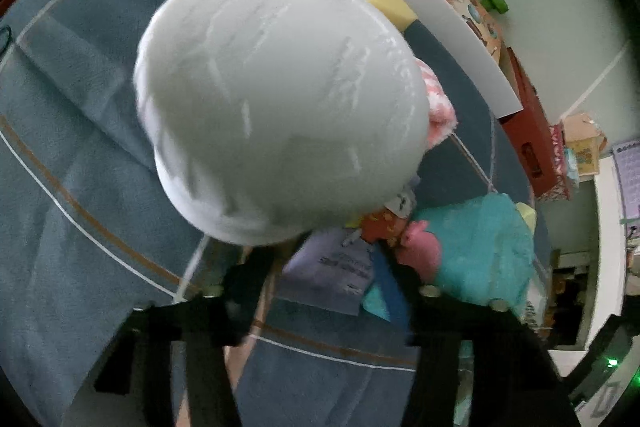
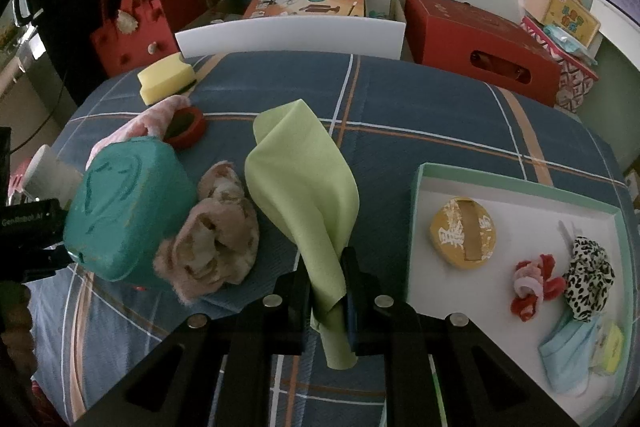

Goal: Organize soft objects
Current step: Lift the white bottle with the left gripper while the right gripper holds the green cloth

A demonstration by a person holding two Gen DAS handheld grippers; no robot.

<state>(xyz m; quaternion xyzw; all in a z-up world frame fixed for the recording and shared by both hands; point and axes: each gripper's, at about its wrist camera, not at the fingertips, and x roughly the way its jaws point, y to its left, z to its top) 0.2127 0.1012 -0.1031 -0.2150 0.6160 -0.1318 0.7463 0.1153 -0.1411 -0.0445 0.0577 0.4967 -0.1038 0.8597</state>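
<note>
Sorting soft items: the right gripper (image 2: 326, 291) is clamped on a green cloth (image 2: 304, 183) above the plaid table (image 2: 420, 99).
Next, carry it to the tray (image 2: 416, 227); the left gripper's (image 1: 320, 279) grip on the pale rounded object (image 1: 276, 107) is unclear.

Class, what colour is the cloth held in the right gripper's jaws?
Light green: the cloth shows best in the right wrist view.
</note>
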